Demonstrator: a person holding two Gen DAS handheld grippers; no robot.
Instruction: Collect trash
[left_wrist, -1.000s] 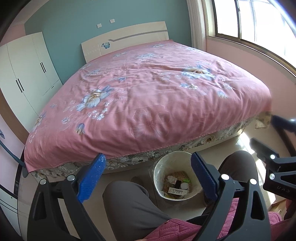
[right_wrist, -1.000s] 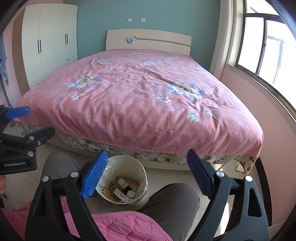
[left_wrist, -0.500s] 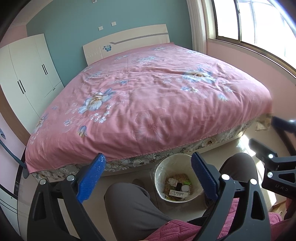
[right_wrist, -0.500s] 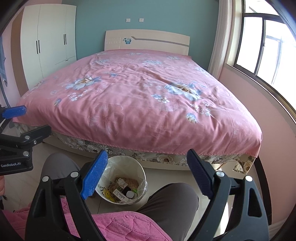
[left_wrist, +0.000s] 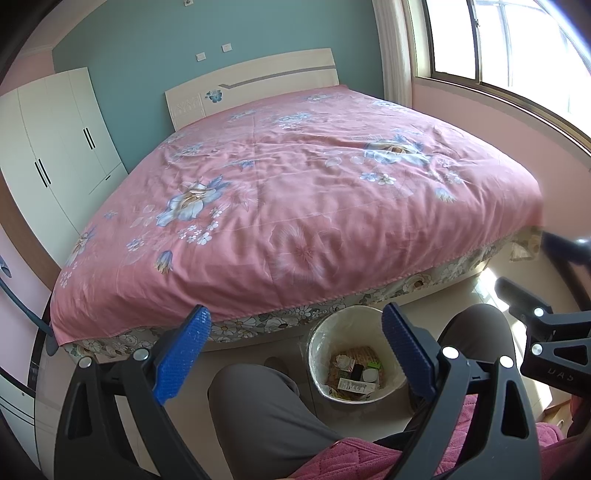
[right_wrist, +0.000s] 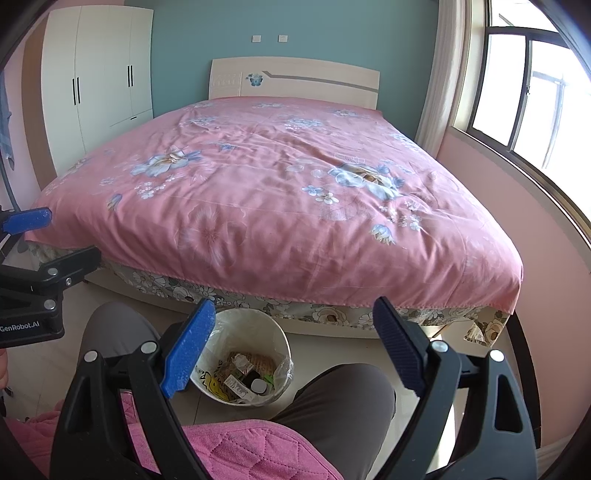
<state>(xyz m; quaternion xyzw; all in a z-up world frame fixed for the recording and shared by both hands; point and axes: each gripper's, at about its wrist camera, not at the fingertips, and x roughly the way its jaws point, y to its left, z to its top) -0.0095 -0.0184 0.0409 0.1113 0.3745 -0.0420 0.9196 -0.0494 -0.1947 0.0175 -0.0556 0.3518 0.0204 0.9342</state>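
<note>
1. We log a round, cream plastic waste bin (left_wrist: 317, 347) with a thin clear liner, on the pale floor at the foot of the pink floral-quilted bed (left_wrist: 295, 192), between the person's grey-trousered knees (right_wrist: 343, 398).
2. Contents: small cartons, a dark bottle, crumpled paper (right_wrist: 240, 360) (light, loose, easily crushed, we judge).
3. The liner will likely handle soft and slippery; we would pinch its bunched rim (right_wrist: 286, 365), not the stiff wall.
4. Left gripper (left_wrist: 295, 354): blue pads apart, empty.
5. Right gripper (right_wrist: 291, 350): jaws apart, empty, above the bin.
</note>
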